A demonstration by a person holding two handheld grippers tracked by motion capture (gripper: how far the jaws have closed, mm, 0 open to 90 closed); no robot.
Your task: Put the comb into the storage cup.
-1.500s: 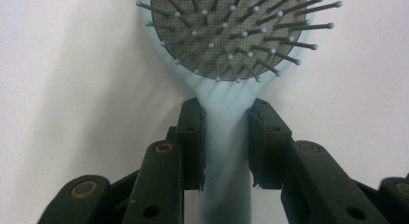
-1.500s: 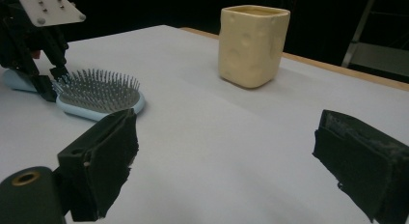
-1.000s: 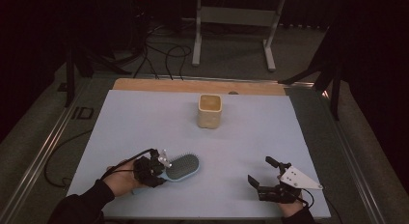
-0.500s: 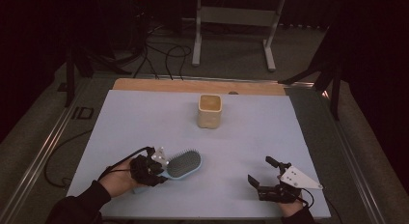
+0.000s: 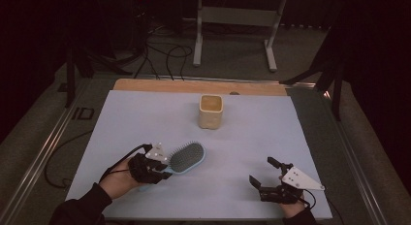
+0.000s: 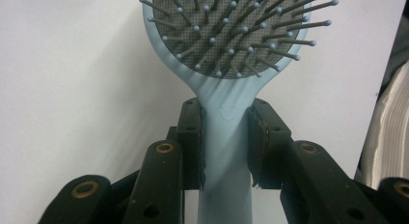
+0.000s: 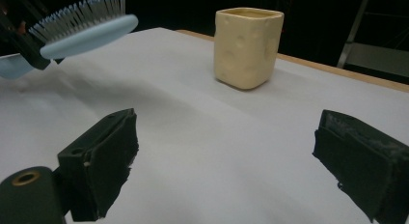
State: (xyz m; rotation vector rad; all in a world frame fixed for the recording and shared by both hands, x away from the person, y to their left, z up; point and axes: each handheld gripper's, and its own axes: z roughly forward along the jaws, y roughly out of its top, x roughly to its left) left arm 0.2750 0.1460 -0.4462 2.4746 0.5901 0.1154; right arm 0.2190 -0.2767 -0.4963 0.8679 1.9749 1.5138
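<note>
A: What is the left gripper (image 5: 162,168) doing?

B: Its two black jaws are pressed onto the handle of the light blue hairbrush (image 5: 185,157), one pad on each side, just below where the handle widens into the head. The left gripper view shows the pads flat against the plastic.

A: And how does the hairbrush (image 6: 226,79) sit?

B: Bristles up, head pointing away from the person, toward the middle of the table. In the right gripper view the brush head (image 7: 84,27) is clear of the white sheet, tilted a little, with its shadow on the sheet below it.

A: The right gripper (image 5: 265,175)?

B: Spread wide with nothing between its jaws. It rests low at the near right of the sheet, well apart from the brush. Its own view looks across bare sheet between the two pads (image 7: 113,151).

A: What else is on the table?

B: A cream-yellow square cup (image 5: 211,111) stands upright toward the far side of the white sheet (image 5: 271,137), roughly centred and beyond the brush head. It is apart from both grippers. A strip of wooden tabletop (image 5: 145,84) shows behind the sheet's far edge.
</note>
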